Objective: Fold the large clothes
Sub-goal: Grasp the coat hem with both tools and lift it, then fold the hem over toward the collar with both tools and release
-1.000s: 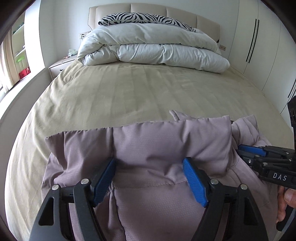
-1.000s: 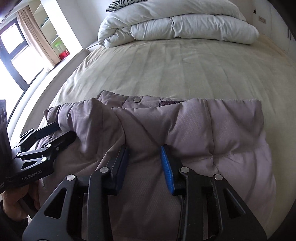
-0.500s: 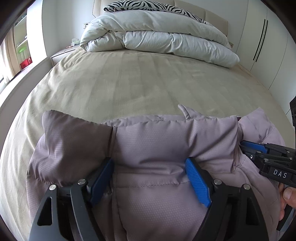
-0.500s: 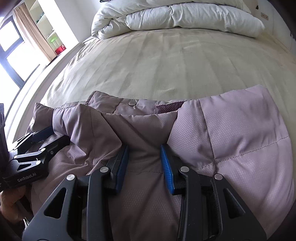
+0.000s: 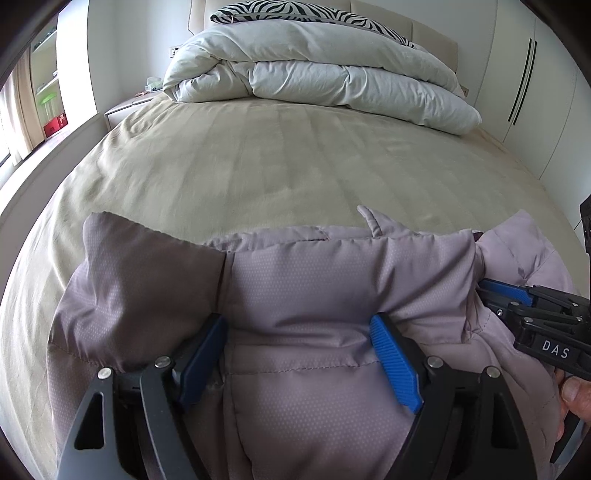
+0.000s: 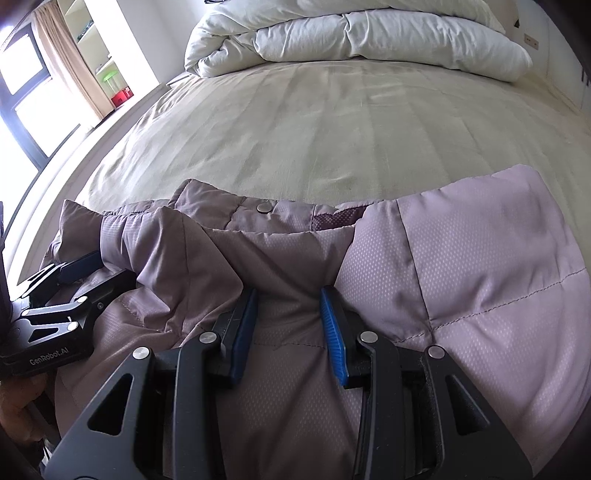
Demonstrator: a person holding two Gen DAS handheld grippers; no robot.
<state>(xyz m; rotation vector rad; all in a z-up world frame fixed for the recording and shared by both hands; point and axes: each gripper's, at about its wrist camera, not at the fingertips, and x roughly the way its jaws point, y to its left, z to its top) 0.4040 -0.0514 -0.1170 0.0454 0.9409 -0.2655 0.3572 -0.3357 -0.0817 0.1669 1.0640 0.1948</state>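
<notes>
A mauve quilted puffer jacket lies bunched at the near end of the bed; it also fills the lower half of the right wrist view. My left gripper has a thick fold of the jacket between its blue pads, the jaws held wide apart by the padding. My right gripper is shut on a narrower fold near the jacket's collar, where a snap button shows. Each gripper appears at the edge of the other's view, right gripper, left gripper.
The beige bedsheet stretches ahead of the jacket. A folded white duvet and a zebra-print pillow lie at the headboard. A nightstand and window are to the left, white wardrobes to the right.
Both grippers have moved forward and lower with the jacket in them, and its far edge has spread further onto the sheet. The grips look unchanged.
</notes>
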